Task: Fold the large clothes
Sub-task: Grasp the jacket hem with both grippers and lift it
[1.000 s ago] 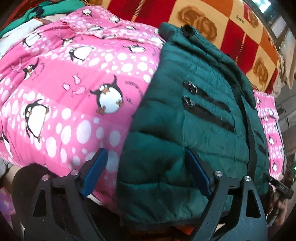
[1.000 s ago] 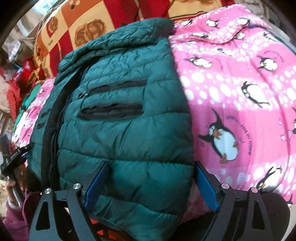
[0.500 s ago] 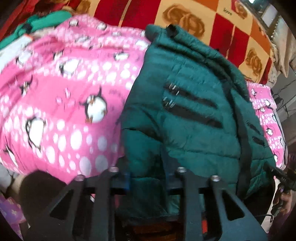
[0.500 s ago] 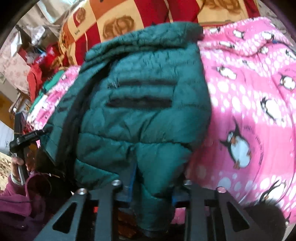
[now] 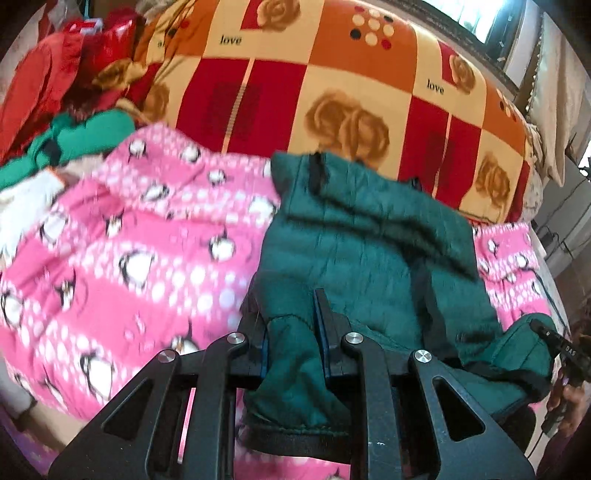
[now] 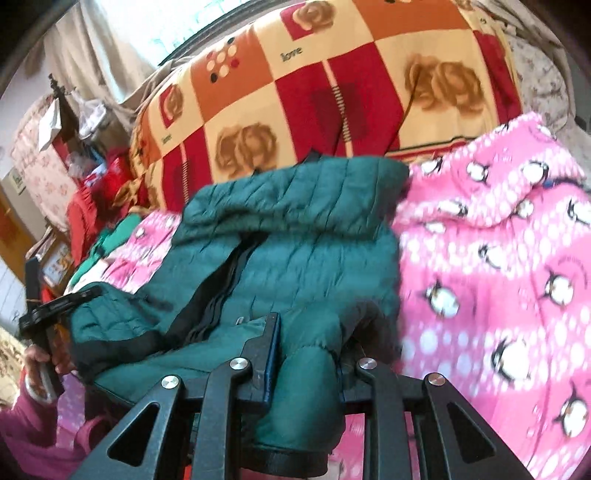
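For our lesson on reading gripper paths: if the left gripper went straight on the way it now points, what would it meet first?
The left gripper is already shut on the green puffer jacket. Straight on, it would likely push into more of that jacket, then the pink penguin blanket beneath; depth is unclear.

Pink penguin blanket (image 5: 129,266), rose-patterned quilt (image 5: 332,92) (printed "love"), red clothes (image 5: 55,74)

A lived-in home bedroom. A pink penguin blanket (image 5: 122,258) covers the bed, with a rose-patterned quilt (image 5: 332,92) marked "love" heaped behind it. Red and green clothes (image 5: 74,92) pile at one side, and pale curtains (image 6: 96,51) hang by a bright window (image 6: 192,22).
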Tool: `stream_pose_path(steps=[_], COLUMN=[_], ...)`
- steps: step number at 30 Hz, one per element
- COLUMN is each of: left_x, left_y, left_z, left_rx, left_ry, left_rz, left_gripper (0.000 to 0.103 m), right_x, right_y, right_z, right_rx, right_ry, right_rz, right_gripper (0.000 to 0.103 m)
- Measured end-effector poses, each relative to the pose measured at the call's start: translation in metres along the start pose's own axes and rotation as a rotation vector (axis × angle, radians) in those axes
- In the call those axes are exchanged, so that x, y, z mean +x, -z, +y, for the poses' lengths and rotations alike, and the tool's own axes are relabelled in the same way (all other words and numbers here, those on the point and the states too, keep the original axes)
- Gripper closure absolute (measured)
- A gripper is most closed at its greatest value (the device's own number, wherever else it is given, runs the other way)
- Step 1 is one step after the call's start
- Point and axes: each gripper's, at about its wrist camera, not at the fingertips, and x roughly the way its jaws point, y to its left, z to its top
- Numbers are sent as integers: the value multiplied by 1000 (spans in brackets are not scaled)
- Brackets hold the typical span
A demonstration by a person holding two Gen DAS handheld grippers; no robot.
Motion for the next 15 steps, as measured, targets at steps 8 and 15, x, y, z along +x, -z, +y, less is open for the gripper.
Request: stream_pose_path(steps=[8, 15], left_x=[21, 40], left_y=[-40, -72], left_z=[-20, -34], left_rx=[34, 53], left_ry=[-51, -91], left_rz=[-49, -83], left_gripper=[84, 84], right_x=[18, 38], right_y=[-32, -70], right_z=[-8, -14], right_rx=[-3, -22], right_ry=[49, 90], right_rz=[-27, -40], right_gripper=[81, 81])
